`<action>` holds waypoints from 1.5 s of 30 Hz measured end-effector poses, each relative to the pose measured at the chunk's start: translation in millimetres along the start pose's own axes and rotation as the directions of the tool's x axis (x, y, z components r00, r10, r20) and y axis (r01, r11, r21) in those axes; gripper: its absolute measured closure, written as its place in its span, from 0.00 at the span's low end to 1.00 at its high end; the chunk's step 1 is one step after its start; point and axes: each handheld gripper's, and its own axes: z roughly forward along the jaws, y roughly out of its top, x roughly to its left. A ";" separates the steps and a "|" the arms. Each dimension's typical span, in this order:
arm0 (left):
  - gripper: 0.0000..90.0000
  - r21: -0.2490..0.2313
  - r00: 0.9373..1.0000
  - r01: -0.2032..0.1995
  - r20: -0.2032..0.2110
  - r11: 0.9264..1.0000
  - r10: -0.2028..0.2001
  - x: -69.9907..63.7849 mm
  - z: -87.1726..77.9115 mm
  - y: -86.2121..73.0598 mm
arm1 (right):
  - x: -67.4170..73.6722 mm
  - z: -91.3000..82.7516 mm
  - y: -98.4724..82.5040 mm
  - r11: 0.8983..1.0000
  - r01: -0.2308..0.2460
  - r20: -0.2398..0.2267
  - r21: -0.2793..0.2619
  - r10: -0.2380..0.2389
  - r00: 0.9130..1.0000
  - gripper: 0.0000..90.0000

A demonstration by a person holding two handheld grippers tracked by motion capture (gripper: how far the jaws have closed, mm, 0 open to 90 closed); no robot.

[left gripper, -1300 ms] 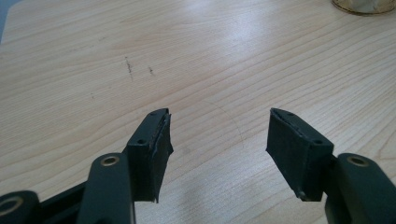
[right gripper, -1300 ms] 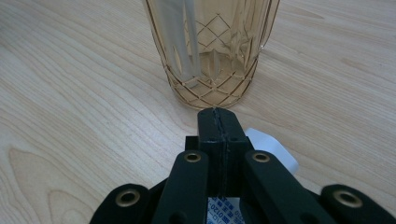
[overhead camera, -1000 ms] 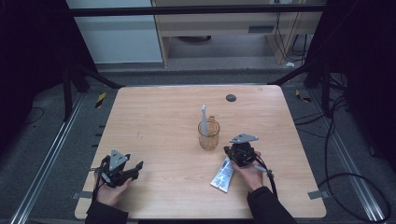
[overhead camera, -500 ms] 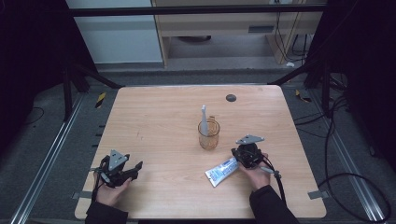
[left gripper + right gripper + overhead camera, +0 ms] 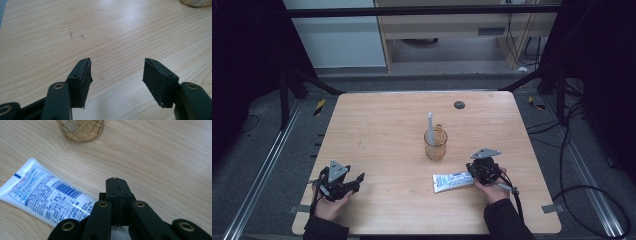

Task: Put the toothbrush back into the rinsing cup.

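Now the right gripper (image 5: 473, 176), jaws pressed fully together, is touching the tube (image 5: 453, 181) lying flat near the tabletop's front right edge, just before the cup (image 5: 435, 144). Near the front left corner, the left gripper (image 5: 358, 181) is resting with jaws apart, holding nothing.

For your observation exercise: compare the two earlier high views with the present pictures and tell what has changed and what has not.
The right gripper, fingers shut, has shifted toward the table's right side. The white tube by it has swung from steeply slanted to nearly level across the table; whether the fingers clamp its cap end cannot be told. The left gripper stayed in place, fingers open and empty. The wire cup with its white stick did not move.
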 end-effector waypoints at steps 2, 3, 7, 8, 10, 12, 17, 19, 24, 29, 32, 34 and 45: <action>0.43 0.000 1.000 -0.001 0.000 1.000 0.001 0.1 -0.2 -0.1 | -0.7 -2.0 -1.6 1.000 0.003 0.003 0.009 -0.003 1.000 1.00; 0.43 -0.002 1.000 0.000 -0.001 1.000 0.000 0.2 -0.2 -0.2 | -1.0 -2.9 -2.6 1.000 0.006 0.006 0.015 -0.006 1.000 1.00; 0.43 -0.003 1.000 0.003 -0.001 1.000 -0.003 0.3 -0.4 -0.3 | -2.6 -6.7 -6.0 1.000 0.009 0.005 0.023 -0.009 1.000 1.00; 0.43 -0.003 1.000 0.005 -0.005 1.000 -0.005 0.2 -0.4 -0.4 | -3.2 -7.8 -7.0 1.000 0.010 0.006 0.026 -0.010 1.000 1.00; 0.43 -0.001 1.000 0.008 -0.006 1.000 -0.008 0.6 -0.5 -0.5 | -4.4 -10.9 -9.4 1.000 0.009 0.000 0.029 -0.009 1.000 1.00; 0.43 0.000 1.000 0.009 -0.005 1.000 -0.009 0.6 -0.4 -0.5 | -4.9 -13.4 -12.2 0.999 0.010 -0.005 0.032 -0.010 1.000 1.00; 0.43 -0.001 1.000 0.001 -0.002 1.000 -0.001 -0.3 -0.5 -0.1 | -3.5 -18.6 -18.0 0.999 0.019 -0.020 0.048 -0.018 1.000 1.00; 0.43 -0.002 1.000 0.003 -0.003 1.000 -0.003 -0.1 -0.5 -0.3 | -2.2 -21.1 -20.0 0.999 0.020 -0.024 0.051 -0.019 1.000 1.00; 0.43 -0.002 1.000 0.004 -0.004 1.000 -0.004 0.2 -0.4 -0.4 | -0.3 -28.4 -26.9 0.998 0.028 -0.028 0.053 -0.026 0.999 1.00; 0.43 0.000 1.000 0.005 -0.005 1.000 -0.005 0.1 -0.3 -0.4 | 2.8 -33.7 -33.4 0.998 0.032 -0.045 0.055 -0.030 0.999 1.00; 0.43 0.000 1.000 0.006 -0.005 1.000 -0.006 0.3 -0.5 -0.4 | 6.0 -35.8 -36.2 0.998 0.031 -0.056 0.059 -0.028 0.998 0.99; 0.43 -0.001 1.000 0.007 -0.005 1.000 -0.007 0.4 -0.5 -0.4 | 7.4 -37.4 -37.4 0.998 0.036 -0.061 0.059 -0.033 0.998 0.99; 0.43 0.005 1.000 0.007 -0.002 1.000 -0.007 0.4 0.5 -0.5 | 18.2 -38.6 -40.1 0.997 0.047 -0.093 0.068 -0.040 0.995 0.98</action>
